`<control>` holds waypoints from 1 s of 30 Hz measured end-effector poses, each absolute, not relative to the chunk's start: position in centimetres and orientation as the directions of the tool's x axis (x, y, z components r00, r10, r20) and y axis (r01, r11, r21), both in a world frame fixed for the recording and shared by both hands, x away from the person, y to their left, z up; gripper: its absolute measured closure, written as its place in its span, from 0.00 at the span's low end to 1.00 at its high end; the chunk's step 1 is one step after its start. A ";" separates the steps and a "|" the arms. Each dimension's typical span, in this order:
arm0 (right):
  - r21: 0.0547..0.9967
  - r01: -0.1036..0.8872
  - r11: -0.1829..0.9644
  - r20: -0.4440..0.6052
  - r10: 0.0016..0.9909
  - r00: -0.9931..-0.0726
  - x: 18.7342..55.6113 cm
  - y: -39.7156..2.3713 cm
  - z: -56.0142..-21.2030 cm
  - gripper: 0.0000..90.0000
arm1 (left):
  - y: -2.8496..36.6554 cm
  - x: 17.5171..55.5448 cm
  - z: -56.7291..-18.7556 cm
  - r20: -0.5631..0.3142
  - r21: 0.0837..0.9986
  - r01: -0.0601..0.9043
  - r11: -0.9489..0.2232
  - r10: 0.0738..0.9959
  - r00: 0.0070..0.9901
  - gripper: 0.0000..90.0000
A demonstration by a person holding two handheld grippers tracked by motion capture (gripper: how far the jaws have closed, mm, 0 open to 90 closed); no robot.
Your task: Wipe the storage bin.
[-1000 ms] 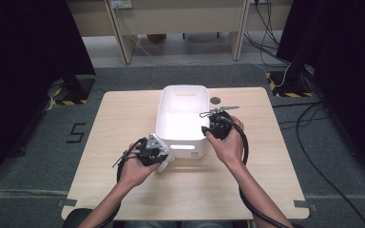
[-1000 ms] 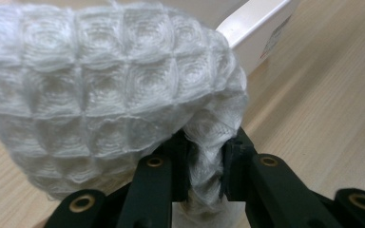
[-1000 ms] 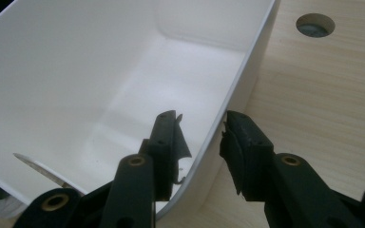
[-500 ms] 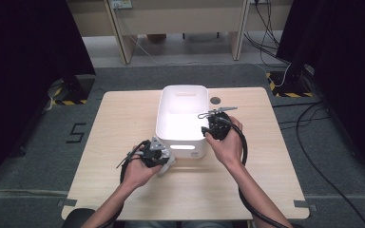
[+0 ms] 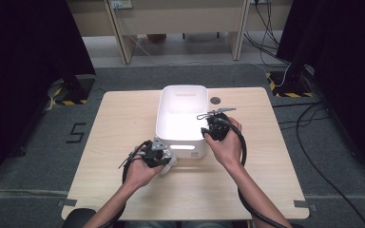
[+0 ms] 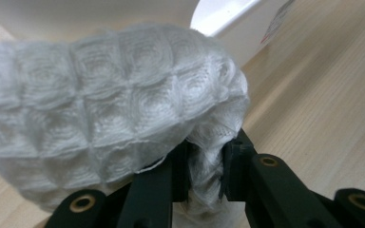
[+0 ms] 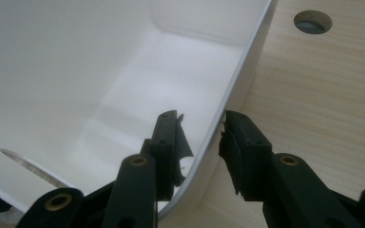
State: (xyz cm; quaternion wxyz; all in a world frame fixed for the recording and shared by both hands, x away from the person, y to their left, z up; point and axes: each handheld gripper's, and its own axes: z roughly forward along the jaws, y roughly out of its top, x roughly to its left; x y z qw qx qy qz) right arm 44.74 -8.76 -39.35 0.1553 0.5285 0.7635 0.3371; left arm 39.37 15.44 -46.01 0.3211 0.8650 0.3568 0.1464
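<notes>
Change since earlier frame: left hand and its cloth had slid a little toward the lower left of the high view, off the tub's near corner; the right hand had kept its place on the tub's rim.
Left gripper (image 5: 164,159): lower centre-left of the high view, held in the person's left hand low over the table, just in front of the tub's near left corner.
Left jaws: clamped tight on a pinched fold of the cloth, as the left gripper view showed, so the cloth would not slip while carried.
Cloth (image 6: 109,104): white, quilted in small squares, bunched above the jaws in a puffy mass; in the high view it hung at the tub's front wall, apparently touching it.
Table (image 5: 123,123): pale wood, bare around the hands.
Right gripper (image 5: 217,127): centre-right of the high view, held in the right hand at the tub's right rim.
Right jaws: set astride the rim, one inside the tub and one outside, seemingly pinching the wall; probably steadying the tub for the other hand.
Tub (image 5: 183,107): white plastic, rectangular, centre of the table, its inside bare where visible.
Table hole (image 7: 312,21): round, dark, upper right of the right gripper view, beyond the tub.
Likely aim: cloth brought to the steadied tub, to wipe it or to go in.
</notes>
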 end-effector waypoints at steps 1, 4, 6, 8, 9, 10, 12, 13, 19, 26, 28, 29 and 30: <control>0.679 0.702 0.215 0.118 0.911 -0.394 44.7 -8.8 -39.3 0.74 | 15.3 39.3 -46.0 0.024 0.661 0.523 -0.539 0.711 0.703 0.85; 0.679 0.703 0.214 0.120 0.912 -0.393 44.7 -8.8 -39.3 0.74 | 14.9 39.3 -46.0 0.027 0.659 0.518 -0.545 0.706 0.708 0.85; 0.679 0.702 0.213 0.120 0.912 -0.393 44.7 -8.8 -39.4 0.74 | 14.7 39.2 -46.0 0.027 0.660 0.515 -0.547 0.702 0.712 0.85; 0.679 0.702 0.214 0.121 0.911 -0.394 44.7 -8.7 -39.4 0.74 | 14.5 39.2 -46.0 0.025 0.661 0.514 -0.547 0.701 0.713 0.85; 0.679 0.702 0.214 0.121 0.911 -0.394 44.7 -8.7 -39.4 0.74 | 14.5 39.2 -46.0 0.024 0.661 0.515 -0.546 0.701 0.713 0.85; 0.679 0.702 0.214 0.121 0.911 -0.395 44.7 -8.8 -39.4 0.74 | 14.5 39.2 -46.0 0.022 0.661 0.516 -0.545 0.701 0.712 0.85; 0.678 0.703 0.212 0.123 0.911 -0.394 44.8 -8.7 -39.3 0.74 | 14.6 39.2 -45.8 0.019 0.668 0.514 -0.538 0.702 0.712 0.85; 0.679 0.702 0.216 0.120 0.910 -0.397 44.8 -8.7 -39.4 0.74 | 14.6 39.1 -45.7 0.016 0.673 0.514 -0.532 0.705 0.709 0.85; 0.680 0.700 0.217 0.122 0.908 -0.401 44.7 -8.5 -39.4 0.73 | 14.9 38.9 -44.6 0.014 0.696 0.503 -0.513 0.710 0.704 0.85; 0.681 0.701 0.212 0.127 0.908 -0.399 44.7 -8.6 -39.4 0.73 | 15.0 38.8 -43.4 0.017 0.712 0.491 -0.502 0.712 0.702 0.85; 0.681 0.701 0.213 0.127 0.908 -0.399 44.7 -8.5 -39.4 0.73 | 15.0 38.7 -43.1 0.016 0.719 0.488 -0.495 0.713 0.701 0.85; 0.681 0.701 0.211 0.128 0.908 -0.398 44.7 -8.5 -39.4 0.73 | 15.1 38.7 -42.9 0.016 0.720 0.486 -0.496 0.712 0.702 0.85; 0.681 0.701 0.210 0.129 0.909 -0.397 44.7 -8.5 -39.4 0.73 | 15.1 38.7 -42.8 0.017 0.722 0.483 -0.495 0.711 0.703 0.85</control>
